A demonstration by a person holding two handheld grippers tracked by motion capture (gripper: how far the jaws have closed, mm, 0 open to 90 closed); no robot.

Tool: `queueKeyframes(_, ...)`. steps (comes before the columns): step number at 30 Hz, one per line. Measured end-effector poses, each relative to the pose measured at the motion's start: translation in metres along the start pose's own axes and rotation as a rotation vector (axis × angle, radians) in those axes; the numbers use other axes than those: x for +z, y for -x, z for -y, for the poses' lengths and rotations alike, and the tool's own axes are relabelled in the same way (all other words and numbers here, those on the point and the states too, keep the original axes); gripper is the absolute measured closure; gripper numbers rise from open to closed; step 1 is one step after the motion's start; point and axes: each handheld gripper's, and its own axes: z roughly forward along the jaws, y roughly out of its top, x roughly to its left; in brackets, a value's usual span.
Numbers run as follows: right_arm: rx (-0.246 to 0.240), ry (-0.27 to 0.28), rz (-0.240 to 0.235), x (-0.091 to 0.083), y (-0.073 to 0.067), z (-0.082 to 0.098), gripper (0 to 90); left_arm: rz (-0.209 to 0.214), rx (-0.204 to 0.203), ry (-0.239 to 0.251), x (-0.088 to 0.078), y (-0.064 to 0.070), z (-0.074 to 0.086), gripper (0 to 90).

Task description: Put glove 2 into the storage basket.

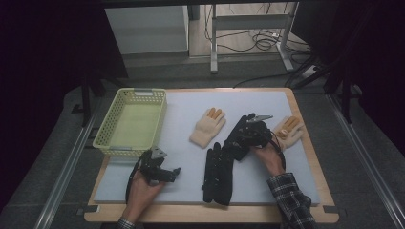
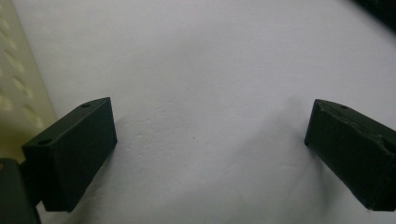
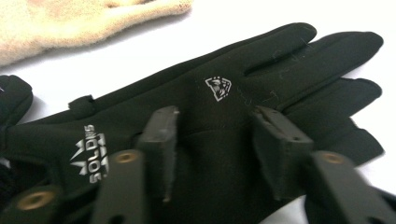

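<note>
Table point(image 1: 305, 143): basket point(image 1: 131, 121), gloves point(image 1: 219, 167).

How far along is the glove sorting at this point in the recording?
Nothing looks done: the basket holds no gloves. In hand: the right gripper has its jaws pressed down on one black glove, part closed, not yet pinching it. The left gripper is open over bare mat. Probably left: that glove, the other black glove and two beige gloves.

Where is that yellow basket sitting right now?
In the high view, the basket sits at the table's far left, just beyond the left gripper and left of a beige glove.
</note>
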Motion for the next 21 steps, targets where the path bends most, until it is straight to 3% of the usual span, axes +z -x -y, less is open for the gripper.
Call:
queueKeyframes(3, -0.021, -0.004, 0.002, -0.001, -0.006, -0.002, 72.4, 0.000, 0.000, 0.000, 0.000, 0.000, 0.000, 2.1)
queueKeyframes(6, -0.033, -0.001, -0.007, -0.001, -0.007, -0.003, 77.7, 0.000, 0.000, 0.000, 0.000, 0.000, 0.000, 2.2)
queueKeyframes(9, -0.015, 0.007, -0.033, -0.002, -0.001, -0.004, 78.7, -0.001, 0.000, -0.001, 0.000, 0.000, 0.000, 2.2)
queueKeyframes(13, -0.026, 0.019, -0.011, -0.009, 0.007, -0.008, 78.7, 0.001, -0.002, 0.001, 0.000, 0.000, 0.000, 2.1)
queueKeyframes(16, -0.029, 0.042, -0.006, -0.022, 0.014, -0.014, 78.6, 0.001, 0.000, 0.000, 0.000, 0.000, 0.000, 2.1)
queueKeyframes(21, -0.035, 0.097, -0.053, -0.052, 0.016, -0.018, 78.5, 0.001, 0.000, -0.001, 0.000, 0.000, 0.000, 2.1)
